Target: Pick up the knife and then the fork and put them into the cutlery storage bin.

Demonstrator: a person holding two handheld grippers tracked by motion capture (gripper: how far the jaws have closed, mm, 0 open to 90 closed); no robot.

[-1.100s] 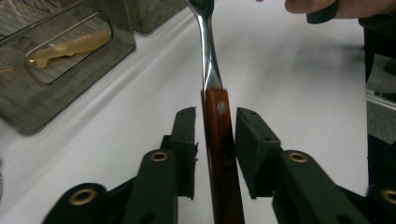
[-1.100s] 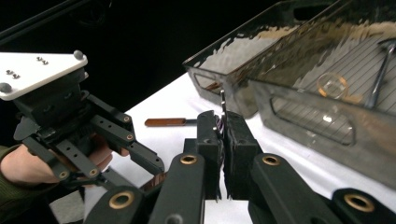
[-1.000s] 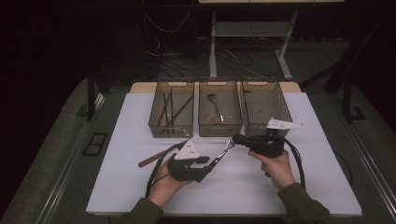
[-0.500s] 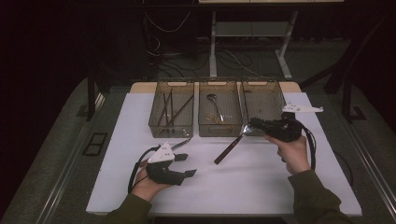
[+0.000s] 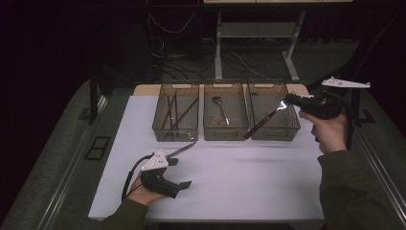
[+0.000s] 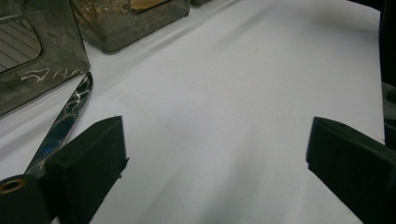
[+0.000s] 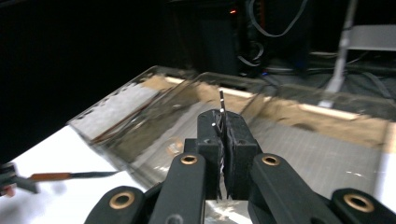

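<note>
My right gripper [image 5: 293, 101] is raised at the right, shut on the metal head of a fork [image 5: 265, 120]. The fork's dark handle slants down over the right bin [image 5: 280, 132]. In the right gripper view the jaws [image 7: 226, 128] are pressed together on the fork's thin metal end [image 7: 221, 101]. My left gripper [image 5: 181, 173] rests low at the table's front left. Its jaws have just been opening and now stand wide with only bare tabletop between them [image 6: 215, 140]. A knife [image 5: 182, 150] lies on the table just behind it, its blade [image 6: 70, 116] beside the left jaw.
Three clear bins stand in a row at the back of the white table [image 5: 249, 177]. The left bin [image 5: 174, 134] holds dark sticks [image 5: 172, 111], and the middle bin [image 5: 225, 134] holds a spoon [image 5: 220, 105]. The table's edges fall to a dark floor.
The left gripper opened and drew away from the fork, down toward the front left. The right gripper carried the fork up and back to above the right bin.
</note>
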